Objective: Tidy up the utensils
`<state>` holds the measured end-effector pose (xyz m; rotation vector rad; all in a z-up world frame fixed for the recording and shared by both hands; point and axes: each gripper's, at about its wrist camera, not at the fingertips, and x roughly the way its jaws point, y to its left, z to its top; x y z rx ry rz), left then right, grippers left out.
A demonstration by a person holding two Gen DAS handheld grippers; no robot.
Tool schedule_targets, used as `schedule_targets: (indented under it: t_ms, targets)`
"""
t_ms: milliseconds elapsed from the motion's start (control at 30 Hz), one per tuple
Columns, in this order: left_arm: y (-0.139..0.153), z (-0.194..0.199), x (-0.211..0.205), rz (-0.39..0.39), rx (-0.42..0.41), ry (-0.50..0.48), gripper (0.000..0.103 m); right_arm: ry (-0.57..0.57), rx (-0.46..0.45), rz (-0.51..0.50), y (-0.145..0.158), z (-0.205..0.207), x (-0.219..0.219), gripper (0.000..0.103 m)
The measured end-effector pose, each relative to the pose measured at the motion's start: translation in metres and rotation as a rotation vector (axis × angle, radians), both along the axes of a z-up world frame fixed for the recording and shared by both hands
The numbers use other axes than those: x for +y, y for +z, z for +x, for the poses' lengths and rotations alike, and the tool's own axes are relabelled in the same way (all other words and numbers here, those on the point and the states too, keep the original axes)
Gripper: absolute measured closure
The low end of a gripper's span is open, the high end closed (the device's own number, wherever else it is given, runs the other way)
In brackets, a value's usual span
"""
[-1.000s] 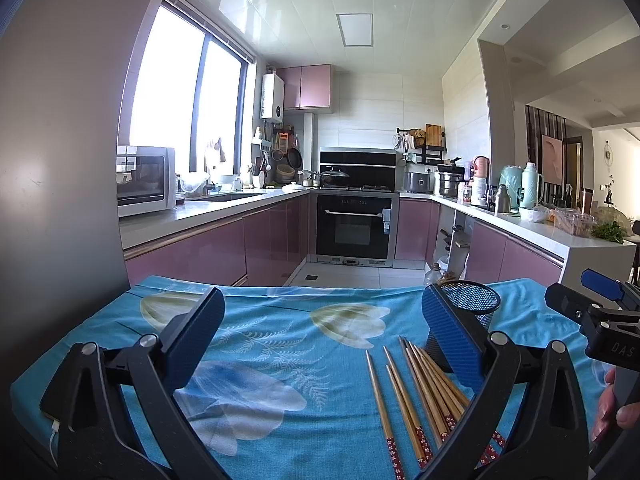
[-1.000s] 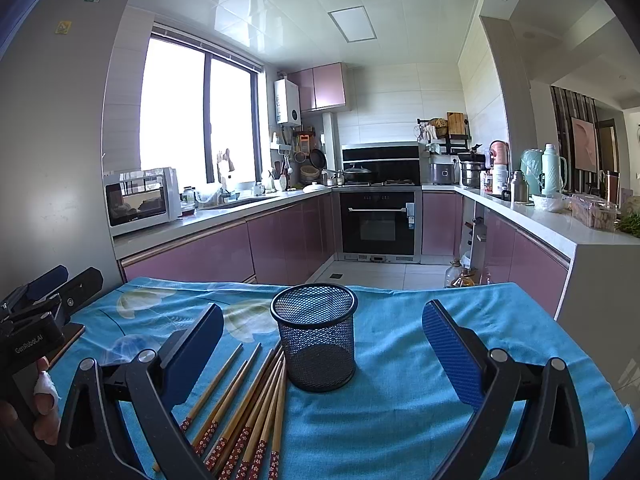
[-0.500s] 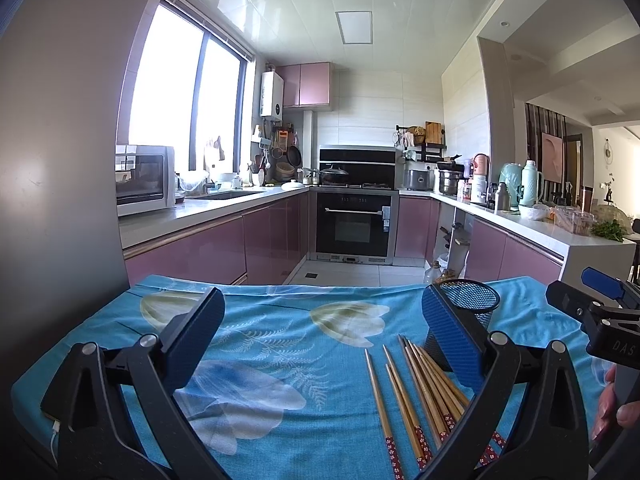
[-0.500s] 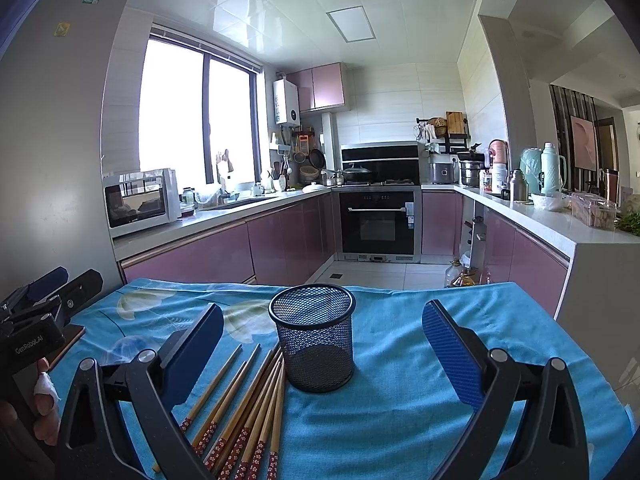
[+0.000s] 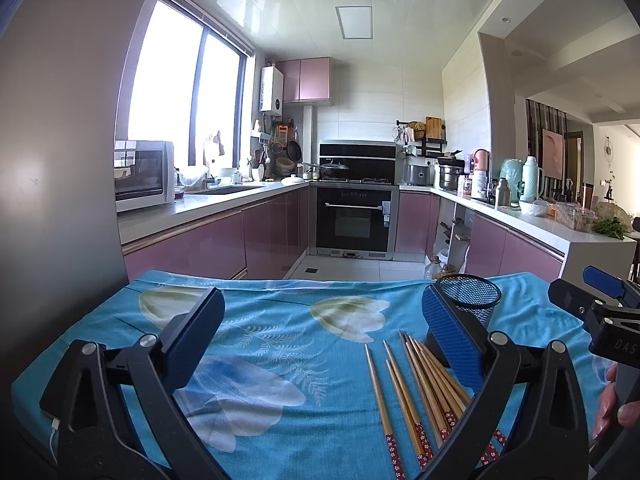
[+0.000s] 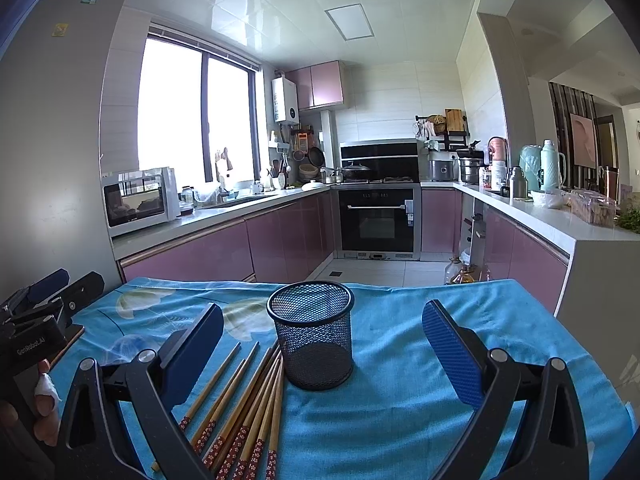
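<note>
The left gripper (image 5: 320, 324) and right gripper (image 6: 322, 328) are both wide apart, holding nothing. The chopsticks (image 6: 248, 404) lie on the blue cloth (image 6: 400, 360) beside the mesh cup (image 6: 311, 334). A black finger (image 5: 452, 338) hides part of the cup, and the chopstick ends are cut off.

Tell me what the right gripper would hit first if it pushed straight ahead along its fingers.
Most likely the black mesh cup, standing upright between the open fingers of the right gripper, slightly left of centre. Depth is unclear; the chopsticks lie lower left.
</note>
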<state>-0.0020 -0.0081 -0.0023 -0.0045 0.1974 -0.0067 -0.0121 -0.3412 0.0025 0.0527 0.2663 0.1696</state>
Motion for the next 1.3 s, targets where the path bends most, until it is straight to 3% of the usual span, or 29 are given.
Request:
schedule_targets:
  t_ms: [533,767,1067,1300]
  targets:
    - [0.001,0.005,-0.002,0.007,0.034,-0.003,0.006,0.017,0.027,0.009,-0.004,0.003,-0.002,0.007]
    - [-0.004,0.013,-0.003,0.011,0.073,-0.02,0.006,0.037,0.089,-0.009,-0.011,0.012,0.001,0.007]
    - [-0.029,0.046,-0.007,0.038,0.259,-0.058,0.006,0.107,0.277,-0.08,-0.037,0.038,0.016,0.007]
    - [-0.063,0.078,-0.017,0.085,0.423,-0.093,0.007,0.167,0.42,-0.138,-0.06,0.059,0.032,0.024]
